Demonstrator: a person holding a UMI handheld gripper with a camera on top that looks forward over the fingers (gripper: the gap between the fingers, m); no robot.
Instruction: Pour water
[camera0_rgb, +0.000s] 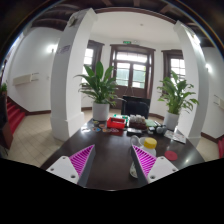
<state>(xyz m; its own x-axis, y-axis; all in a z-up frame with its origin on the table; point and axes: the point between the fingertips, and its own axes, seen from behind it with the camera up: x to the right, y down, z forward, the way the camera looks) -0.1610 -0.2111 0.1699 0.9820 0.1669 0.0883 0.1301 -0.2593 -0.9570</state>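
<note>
My gripper (112, 153) is open and empty, with its magenta pads (82, 160) spread wide over the near end of a dark table (110, 165). A yellow cup (150, 144) stands just ahead of the right finger. A clear container (179, 134) stands beyond it near the table's right edge; I cannot tell what it holds. A small pale object (133, 170) lies on the table by the inner side of the right finger. Nothing is between the fingers.
At the table's far end lie a red item (117, 124), green and dark items (136, 123) and a flat red thing (171, 155). Beyond are a dark box (135, 105), two potted plants (100, 85), white pillars (70, 70) and a wooden door (131, 70).
</note>
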